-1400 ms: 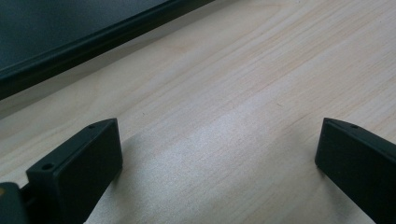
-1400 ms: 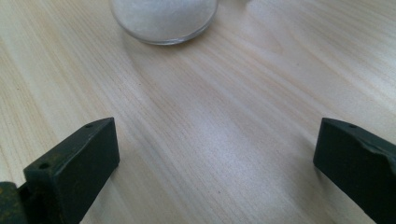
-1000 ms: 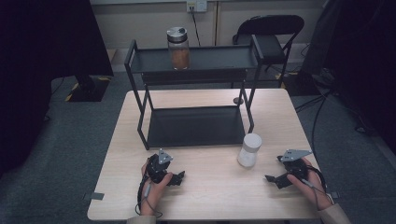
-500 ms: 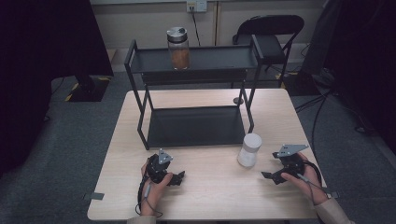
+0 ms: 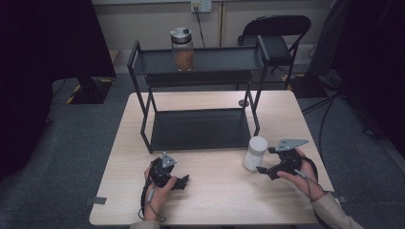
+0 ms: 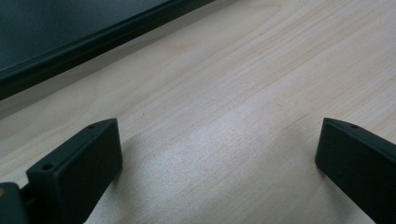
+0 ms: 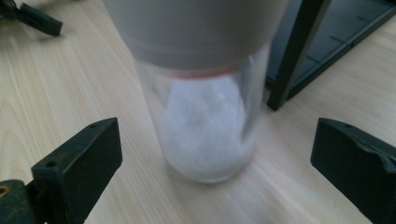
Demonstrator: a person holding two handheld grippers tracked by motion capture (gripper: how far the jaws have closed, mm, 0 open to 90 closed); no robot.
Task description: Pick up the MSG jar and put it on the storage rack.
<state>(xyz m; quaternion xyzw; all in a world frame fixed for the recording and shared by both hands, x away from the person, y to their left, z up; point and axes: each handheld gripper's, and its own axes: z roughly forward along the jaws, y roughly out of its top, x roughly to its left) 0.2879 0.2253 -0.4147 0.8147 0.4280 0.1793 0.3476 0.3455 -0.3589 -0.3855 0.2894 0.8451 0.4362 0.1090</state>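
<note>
Now right gripper (image 5: 267,161) wide open, empty; white jar (image 5: 254,153) upright just ahead, between jaws, untouched.

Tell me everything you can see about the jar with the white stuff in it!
The jar is a clear, round container, glass or plastic by its look, with a wide pale lid on top. White powder fills its lower part. It stands upright on the wooden table, just in front of the black rack's right front leg. The right gripper is beside it with its jaws spread wide, one to each side of the jar, not touching it. Only the table touches it.
</note>
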